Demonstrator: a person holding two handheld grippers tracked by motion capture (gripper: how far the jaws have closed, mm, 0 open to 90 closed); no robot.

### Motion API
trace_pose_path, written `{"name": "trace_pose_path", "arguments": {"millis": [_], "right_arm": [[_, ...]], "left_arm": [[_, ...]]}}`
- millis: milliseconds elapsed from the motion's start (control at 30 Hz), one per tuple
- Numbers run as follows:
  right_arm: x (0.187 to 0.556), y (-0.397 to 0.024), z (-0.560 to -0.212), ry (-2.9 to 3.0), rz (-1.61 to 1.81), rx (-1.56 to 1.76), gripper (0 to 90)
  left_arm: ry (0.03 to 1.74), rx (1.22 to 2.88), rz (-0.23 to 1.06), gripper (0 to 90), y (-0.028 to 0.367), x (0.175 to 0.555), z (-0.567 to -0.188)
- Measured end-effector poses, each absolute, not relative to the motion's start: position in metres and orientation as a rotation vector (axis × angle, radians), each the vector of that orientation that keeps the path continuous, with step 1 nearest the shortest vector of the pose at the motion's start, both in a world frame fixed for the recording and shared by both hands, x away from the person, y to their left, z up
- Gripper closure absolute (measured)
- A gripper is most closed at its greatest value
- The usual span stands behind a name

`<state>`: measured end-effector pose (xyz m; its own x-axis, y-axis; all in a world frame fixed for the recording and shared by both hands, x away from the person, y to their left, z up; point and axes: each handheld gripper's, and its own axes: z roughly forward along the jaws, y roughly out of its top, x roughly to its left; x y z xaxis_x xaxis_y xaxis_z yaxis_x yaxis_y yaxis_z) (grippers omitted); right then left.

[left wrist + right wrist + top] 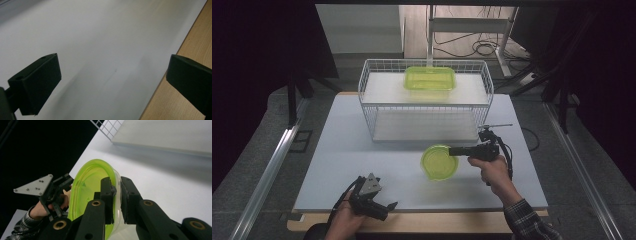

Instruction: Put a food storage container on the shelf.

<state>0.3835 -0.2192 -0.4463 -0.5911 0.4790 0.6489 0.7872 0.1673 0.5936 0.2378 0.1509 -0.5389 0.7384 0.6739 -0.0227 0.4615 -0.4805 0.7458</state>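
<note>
A round green lidded container [438,161] is held just above the white table [352,145], in front of the wire rack. My right gripper [453,151] is shut on its right rim; in the right gripper view the container [87,190] stands on edge with the gripper [117,192] pinching its clear wall. A rectangular green container [430,78] lies on the rack's top shelf. My left gripper [389,206] rests open near the table's front edge, and its view shows the gripper [112,75] wide apart over bare tabletop.
The white wire rack [426,100] with two shelves stands at the back middle of the table. A wooden strip [185,45] borders the table's front edge. Dark curtains hang at both sides, and cables lie on the floor behind.
</note>
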Motion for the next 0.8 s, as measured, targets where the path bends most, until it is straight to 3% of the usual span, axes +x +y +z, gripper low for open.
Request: {"name": "trace_pose_path", "arguments": {"millis": [800], "right_arm": [[0.398,-0.214,-0.39,-2.145,-1.513,-1.195,81.0]], "left_arm": [[0.853,2.158,0.353,0.0,0.151,0.238,-0.539]]}}
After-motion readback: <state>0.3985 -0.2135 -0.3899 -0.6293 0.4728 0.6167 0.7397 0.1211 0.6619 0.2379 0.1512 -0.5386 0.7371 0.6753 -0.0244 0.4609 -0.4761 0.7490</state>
